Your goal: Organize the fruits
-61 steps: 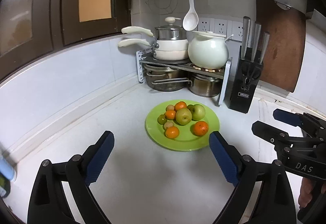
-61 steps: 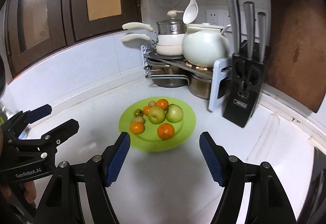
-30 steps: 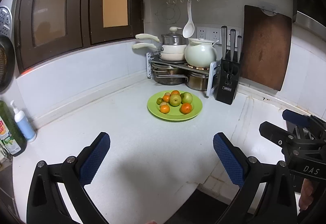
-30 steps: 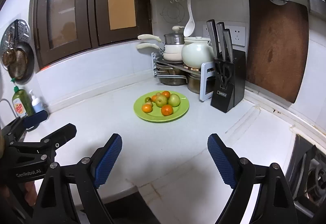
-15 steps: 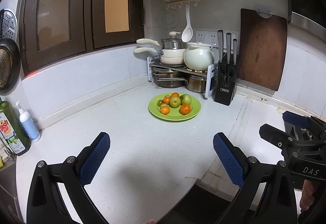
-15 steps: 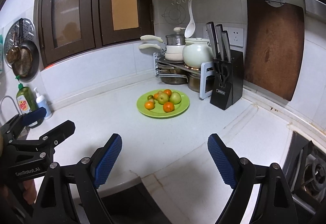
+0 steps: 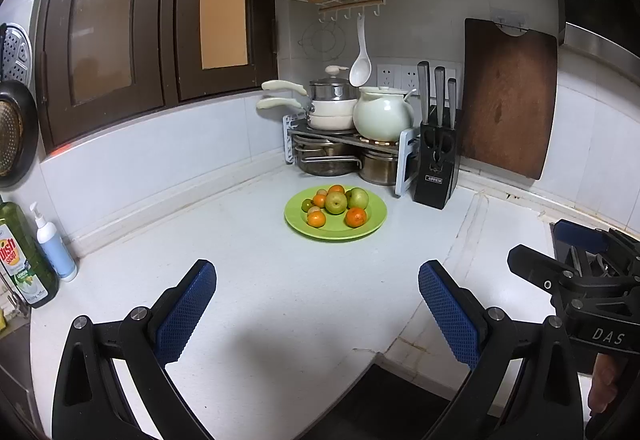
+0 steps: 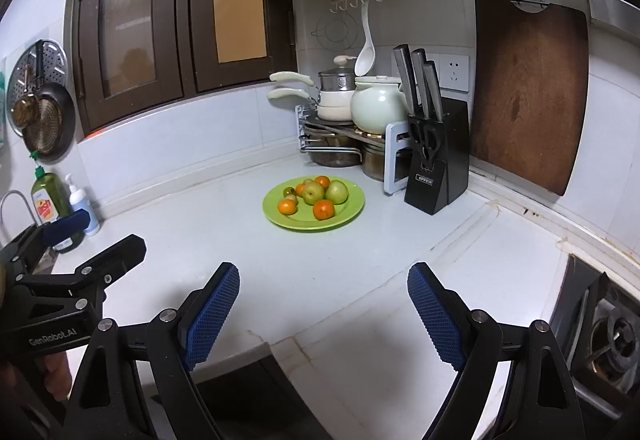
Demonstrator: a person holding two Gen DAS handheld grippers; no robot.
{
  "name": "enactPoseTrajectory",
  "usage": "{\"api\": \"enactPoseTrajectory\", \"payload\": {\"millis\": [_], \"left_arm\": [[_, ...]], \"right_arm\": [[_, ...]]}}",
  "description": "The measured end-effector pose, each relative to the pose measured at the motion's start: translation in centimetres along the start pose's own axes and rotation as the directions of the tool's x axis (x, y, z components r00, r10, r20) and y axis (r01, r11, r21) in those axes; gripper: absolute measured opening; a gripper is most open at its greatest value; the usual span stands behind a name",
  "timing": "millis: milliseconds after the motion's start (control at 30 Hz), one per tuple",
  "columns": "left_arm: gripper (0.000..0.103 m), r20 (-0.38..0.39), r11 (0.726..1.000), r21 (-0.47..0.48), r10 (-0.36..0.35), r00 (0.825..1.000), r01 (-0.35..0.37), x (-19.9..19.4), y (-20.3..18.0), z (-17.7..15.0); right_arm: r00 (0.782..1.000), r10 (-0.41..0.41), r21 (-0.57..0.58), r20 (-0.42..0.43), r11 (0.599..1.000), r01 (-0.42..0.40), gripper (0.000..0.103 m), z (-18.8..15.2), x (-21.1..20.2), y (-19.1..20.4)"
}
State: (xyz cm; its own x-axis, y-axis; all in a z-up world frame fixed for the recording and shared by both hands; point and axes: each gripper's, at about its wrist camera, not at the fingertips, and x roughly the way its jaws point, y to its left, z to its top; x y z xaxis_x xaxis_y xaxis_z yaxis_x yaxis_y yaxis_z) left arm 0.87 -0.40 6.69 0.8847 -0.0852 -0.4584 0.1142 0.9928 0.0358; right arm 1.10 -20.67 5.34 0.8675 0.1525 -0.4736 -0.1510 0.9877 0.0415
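Nearest to the cameras, the left gripper [image 7: 316, 304] and the right gripper [image 8: 322, 310] both hang over the front edge of the white counter [image 7: 248, 280], and each one has its blue pads spread wide with nothing between them. Neither gripper is close to any fruit; a wide stretch of bare counter lies ahead of them. Further in, near the corner, the green plate [image 7: 374, 226] rests flat on the counter and carries all the fruit: two green apples [image 7: 336, 202] touching each other in the middle, several small oranges [image 7: 355, 217] around them, and a few smaller fruits [image 7: 307, 205] on the left side that I cannot name with certainty. I judge that the apples are firm, rather heavy and smooth, so the pads should close across the widest part, at the two sides. The oranges look lighter and a little soft, so a gentle grip is enough, and too much force could squeeze the skin. All these fruits are round and could roll on the shallow plate if a neighbour is pushed. Behind the plate stand the pot rack [image 7: 344, 144] and the knife block [image 7: 436, 164], quite near, so reaching from the front seems safer.
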Motion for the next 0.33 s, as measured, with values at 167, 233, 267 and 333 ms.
{"api": "enactPoseTrajectory", "payload": {"millis": [167, 233, 267, 333], "left_arm": [[0.103, 0.000, 1.000, -0.007, 0.002, 1.000, -0.002, 0.00, 0.06, 0.00], [0.103, 0.000, 1.000, -0.005, -0.001, 1.000, 0.001, 0.00, 0.18, 0.01], [0.103, 0.001, 1.000, -0.008, 0.002, 1.000, -0.002, 0.01, 0.13, 0.03], [0.103, -0.001, 1.000, -0.007, 0.002, 1.000, -0.002, 0.06, 0.23, 0.02]], "right_arm": [[1.000, 0.004, -0.002, 0.000, 1.000, -0.004, 0.087, 0.06, -0.02, -0.03], [1.000, 0.008, -0.001, -0.002, 1.000, -0.008, 0.087, 0.11, 0.02, -0.01], [1.000, 0.008, -0.002, -0.004, 1.000, -0.008, 0.087, 0.13, 0.06, 0.13], [1.000, 0.008, -0.001, -0.005, 1.000, -0.008, 0.087, 0.15, 0.14, 0.29]]}}
